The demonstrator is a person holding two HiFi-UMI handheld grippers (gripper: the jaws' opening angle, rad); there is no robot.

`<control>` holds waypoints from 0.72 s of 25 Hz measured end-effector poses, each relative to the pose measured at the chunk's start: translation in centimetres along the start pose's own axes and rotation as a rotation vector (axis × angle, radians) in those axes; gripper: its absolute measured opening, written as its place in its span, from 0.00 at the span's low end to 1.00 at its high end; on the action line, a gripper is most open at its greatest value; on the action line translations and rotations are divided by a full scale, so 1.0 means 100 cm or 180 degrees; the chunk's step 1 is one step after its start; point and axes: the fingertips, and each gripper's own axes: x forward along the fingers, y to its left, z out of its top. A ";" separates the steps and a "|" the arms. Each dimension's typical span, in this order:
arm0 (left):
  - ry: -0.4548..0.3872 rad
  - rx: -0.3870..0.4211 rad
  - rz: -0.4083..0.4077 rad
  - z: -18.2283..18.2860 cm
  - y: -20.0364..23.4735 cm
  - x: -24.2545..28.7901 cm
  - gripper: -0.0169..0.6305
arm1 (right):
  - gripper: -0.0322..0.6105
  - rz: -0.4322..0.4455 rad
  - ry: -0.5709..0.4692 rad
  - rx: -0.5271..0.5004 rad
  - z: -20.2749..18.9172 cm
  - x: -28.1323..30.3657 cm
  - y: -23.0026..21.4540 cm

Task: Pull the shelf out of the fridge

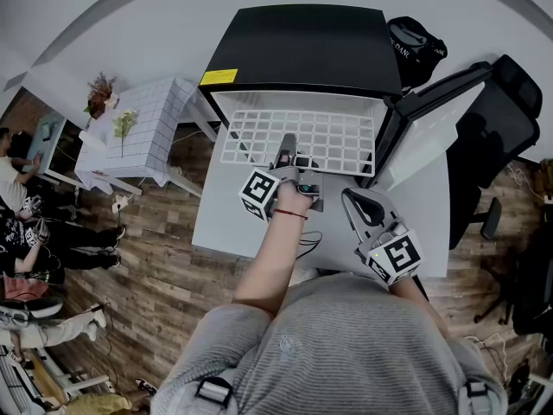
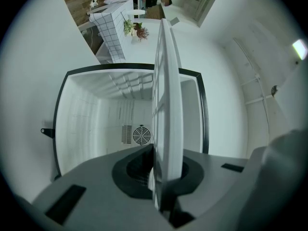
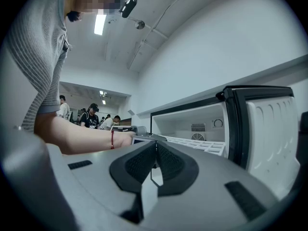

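Note:
A black mini fridge [image 1: 302, 50] stands on a white table [image 1: 216, 223] with its door [image 1: 432, 119] swung open to the right. The white wire shelf [image 1: 302, 137] sticks out of the fridge's front. My left gripper [image 1: 287, 145] is shut on the shelf's front edge. In the left gripper view the shelf [image 2: 166, 105] runs edge-on between the pads, with my left gripper [image 2: 161, 177] clamped on it and the white fridge interior [image 2: 96, 119] behind. My right gripper [image 1: 350, 199] hangs back near my body, apart from the shelf. My right gripper [image 3: 155, 153] is shut with nothing in it.
A small table with a grid cloth and flowers [image 1: 147, 128] stands at the left. A black office chair [image 1: 501, 119] is right of the open door [image 3: 269, 129]. A black bag [image 1: 415, 41] lies behind the fridge. People [image 1: 26, 223] sit at the far left.

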 end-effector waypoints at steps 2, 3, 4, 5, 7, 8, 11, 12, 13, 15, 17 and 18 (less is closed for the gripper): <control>-0.0004 -0.0001 0.0004 0.000 0.001 -0.001 0.08 | 0.07 0.0005 -0.0004 -0.0004 0.001 0.000 0.001; -0.0004 -0.0002 0.0005 0.000 0.001 -0.002 0.08 | 0.07 0.0010 -0.0006 -0.0009 0.001 0.000 0.002; -0.0002 -0.0002 0.0004 -0.001 0.000 -0.002 0.08 | 0.07 0.0014 -0.0008 -0.0013 0.001 0.000 0.002; 0.0001 -0.0002 0.0002 -0.001 0.000 -0.002 0.08 | 0.07 0.0017 -0.0008 -0.0016 0.001 0.000 0.003; 0.0007 0.0001 -0.0003 -0.001 -0.001 -0.002 0.08 | 0.07 0.0023 -0.0006 -0.0023 0.002 0.000 0.004; 0.0005 0.0004 -0.0006 -0.001 -0.001 -0.002 0.08 | 0.07 0.0027 -0.0006 -0.0027 0.002 0.001 0.004; -0.0010 0.0013 -0.0015 0.000 -0.001 -0.002 0.08 | 0.07 0.0029 0.0003 -0.0040 0.001 0.000 0.005; -0.0014 0.0016 -0.0017 0.000 -0.001 -0.002 0.08 | 0.07 0.0025 0.0008 -0.0042 0.001 -0.001 0.004; -0.0017 0.0018 -0.0016 0.000 -0.001 -0.002 0.08 | 0.07 0.0019 0.0011 -0.0040 0.001 -0.001 0.004; -0.0018 0.0016 -0.0009 0.000 -0.001 -0.003 0.08 | 0.07 0.0008 0.0009 -0.0035 0.000 -0.001 0.003; -0.0020 0.0015 -0.0012 0.000 -0.001 -0.005 0.08 | 0.07 0.0009 0.0003 -0.0037 0.000 -0.002 0.004; -0.0021 0.0018 -0.0020 -0.001 -0.001 -0.007 0.08 | 0.07 0.0013 0.0000 -0.0040 -0.001 -0.003 0.004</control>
